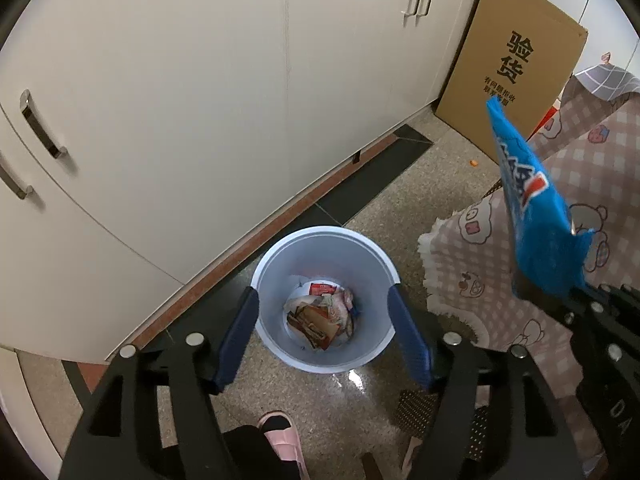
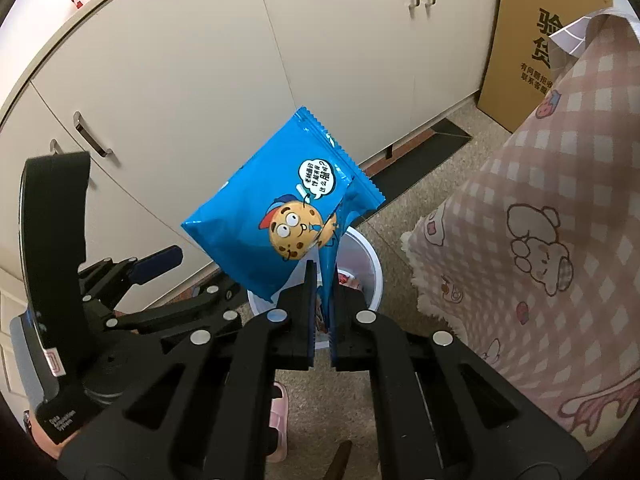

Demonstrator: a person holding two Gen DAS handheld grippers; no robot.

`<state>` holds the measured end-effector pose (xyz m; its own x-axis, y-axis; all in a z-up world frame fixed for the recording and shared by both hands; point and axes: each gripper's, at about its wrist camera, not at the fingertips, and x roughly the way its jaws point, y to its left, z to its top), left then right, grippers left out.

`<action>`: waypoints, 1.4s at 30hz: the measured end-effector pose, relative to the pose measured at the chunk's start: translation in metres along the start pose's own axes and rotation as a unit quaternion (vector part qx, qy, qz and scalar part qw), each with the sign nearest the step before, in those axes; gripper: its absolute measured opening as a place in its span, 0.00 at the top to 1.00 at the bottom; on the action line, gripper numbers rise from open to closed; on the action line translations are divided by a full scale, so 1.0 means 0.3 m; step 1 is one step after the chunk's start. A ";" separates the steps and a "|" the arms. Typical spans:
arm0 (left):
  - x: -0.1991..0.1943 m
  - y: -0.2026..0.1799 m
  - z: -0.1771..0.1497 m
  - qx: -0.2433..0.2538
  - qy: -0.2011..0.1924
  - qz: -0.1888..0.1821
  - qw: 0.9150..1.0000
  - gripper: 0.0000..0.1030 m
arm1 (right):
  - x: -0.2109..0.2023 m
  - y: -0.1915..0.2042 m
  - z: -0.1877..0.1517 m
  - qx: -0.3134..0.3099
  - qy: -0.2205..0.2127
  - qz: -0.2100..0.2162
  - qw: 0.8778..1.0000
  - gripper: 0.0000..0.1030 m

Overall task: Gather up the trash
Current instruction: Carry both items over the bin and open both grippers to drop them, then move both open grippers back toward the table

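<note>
— Now, where's the blue cookie packet (image 2: 280, 216) relative to the bin (image 1: 276, 256)?

— Pinched by one crimped corner in the right gripper (image 2: 322, 300), fingers (image 2: 308, 308) closed tight on the foil, nothing else in them. Hangs above and off to the tablecloth (image 1: 500, 280) side of the bin, not yet over the opening. Long axis tilted, pointing up and away from the fingers toward the cupboard (image 1: 200, 100).

— And the left gripper (image 1: 324, 336)?

— Spread wide, empty, fingers (image 1: 236, 340) straddling the bin rim as seen from its own camera. Looks straight down into the bin; wrappers (image 1: 320, 316) already at the bottom.

— So which hand sits nearer the bin mouth?

— Left, by the look of it, but holds nothing. Right carries the load and probably needs to slide sideways from the tablecloth toward the bin centre before letting go.

— Any risk?

— Possibly. Packet wide and puffy, gripped only at a corner; released off-centre, could catch the rim and tip onto the floor (image 1: 340, 408) beside the pink slipper (image 1: 280, 436).
</note>
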<state>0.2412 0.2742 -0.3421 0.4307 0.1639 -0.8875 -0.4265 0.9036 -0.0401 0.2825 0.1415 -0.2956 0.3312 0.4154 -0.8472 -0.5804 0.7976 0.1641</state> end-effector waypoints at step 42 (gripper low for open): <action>0.211 0.243 -0.080 -0.072 0.091 0.068 0.991 0.32 | 0.389 0.096 0.004 0.004 0.098 0.026 0.995 0.52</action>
<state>0.2182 0.3410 -0.4122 0.2165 0.1936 -0.9569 -0.5858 0.8099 0.0314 0.3053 0.2133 -0.3891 0.1485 0.3629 -0.9199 -0.5868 0.7811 0.2133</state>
